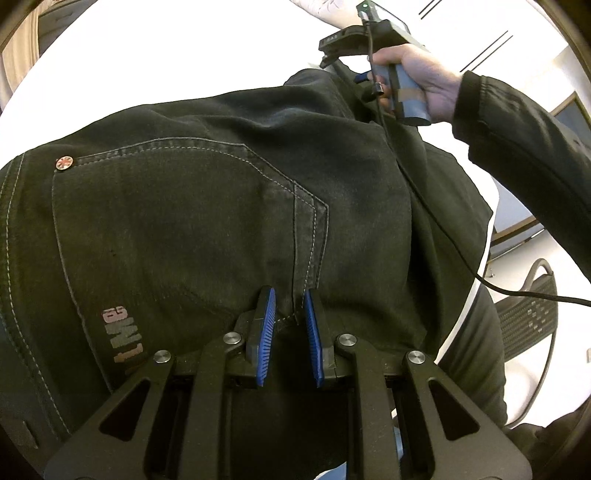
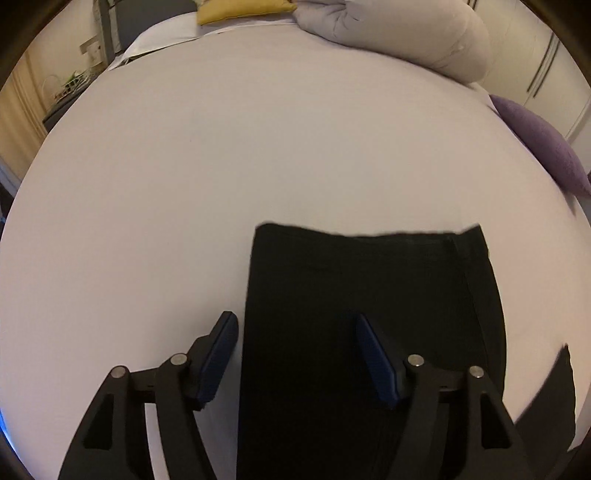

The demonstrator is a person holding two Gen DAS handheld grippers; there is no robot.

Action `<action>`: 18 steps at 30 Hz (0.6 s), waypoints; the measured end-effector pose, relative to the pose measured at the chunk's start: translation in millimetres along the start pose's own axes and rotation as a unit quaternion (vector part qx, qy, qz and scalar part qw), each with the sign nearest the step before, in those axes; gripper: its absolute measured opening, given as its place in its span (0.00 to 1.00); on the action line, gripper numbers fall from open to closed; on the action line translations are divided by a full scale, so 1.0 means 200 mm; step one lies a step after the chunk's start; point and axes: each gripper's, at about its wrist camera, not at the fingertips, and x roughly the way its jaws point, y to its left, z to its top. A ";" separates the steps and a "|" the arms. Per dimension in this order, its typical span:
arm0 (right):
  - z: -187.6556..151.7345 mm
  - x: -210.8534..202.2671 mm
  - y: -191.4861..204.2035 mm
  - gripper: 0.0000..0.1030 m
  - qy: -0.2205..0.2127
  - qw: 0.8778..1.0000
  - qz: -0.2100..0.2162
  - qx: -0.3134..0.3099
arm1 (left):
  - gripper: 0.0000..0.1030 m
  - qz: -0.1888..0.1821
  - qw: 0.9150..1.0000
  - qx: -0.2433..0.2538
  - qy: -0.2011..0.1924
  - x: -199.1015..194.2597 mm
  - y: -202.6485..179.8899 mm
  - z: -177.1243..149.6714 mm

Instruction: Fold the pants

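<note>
Left tongs (image 1: 289, 317): narrow, blue pads pinching a seam fold of the black pants (image 1: 207, 206) by the back pocket. Right tongs (image 2: 297, 354): wide, holding nothing, over the leg section. Pants: on the white bed (image 2: 221, 155), long axis running away from the right camera, hem end farthest. Beyond: grey pillow (image 2: 399, 33), purple cushion (image 2: 543, 147), yellow cushion (image 2: 240, 9).

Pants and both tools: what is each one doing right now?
Pants: spread flat on the bed, back pocket up.
Left tool: nearly closed, blue pads pinching the pants fabric.
Right tool: wide open, holding nothing, over the leg end.
Bed: holds the pants.
</note>
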 end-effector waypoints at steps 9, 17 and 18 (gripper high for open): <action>0.07 -0.06 -0.06 0.05 -0.013 0.999 0.045 -0.027 | 0.16 0.009 1.000 0.004 0.002 -0.02 -0.02 0.03; -0.06 -0.51 -0.56 0.04 -0.120 0.980 0.121 0.106 | 0.16 0.027 0.999 0.022 0.004 -0.01 -0.07 0.03; -0.09 -0.57 -0.63 0.04 -0.135 0.975 0.126 0.123 | 0.16 0.028 0.999 0.023 0.004 -0.01 -0.08 0.03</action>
